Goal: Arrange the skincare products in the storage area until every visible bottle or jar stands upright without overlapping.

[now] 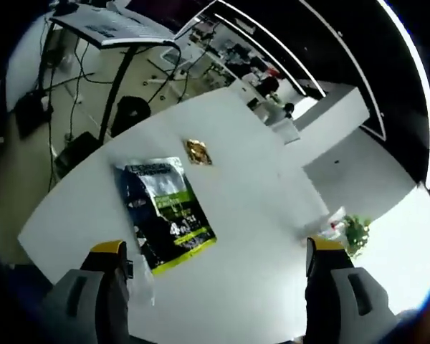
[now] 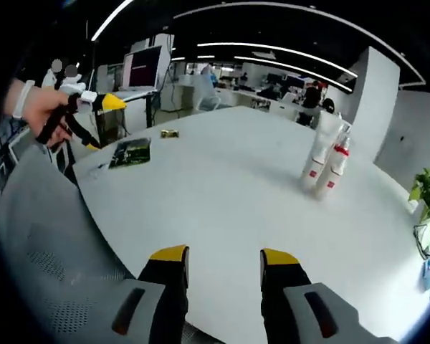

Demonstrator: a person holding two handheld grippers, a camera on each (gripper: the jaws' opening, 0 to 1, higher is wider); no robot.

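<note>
- Left gripper point(image 1: 218, 256): we see its yellow-tipped jaws spread wide above the white table point(image 1: 258, 179), holding nothing; in the right gripper view it hangs off the table's far-left edge point(image 2: 100, 122), gripped by a hand point(image 2: 43, 111).
- Right gripper point(image 2: 224, 259): jaws moderately apart, nothing between them, over the table's near edge.
- Two tall white bottles point(image 2: 325, 159) with red labels stand upright, touching each other, at the table's right side.
- We find a flat, glossy dark sachet point(image 1: 165, 208) with a green-yellow panel lying on the smooth tabletop ahead of the left jaws.
- Small crinkled gold packet point(image 1: 198, 151) lies just beyond the sachet.
- Grey mesh chair back point(image 2: 50, 244) sits beside the right gripper.
</note>
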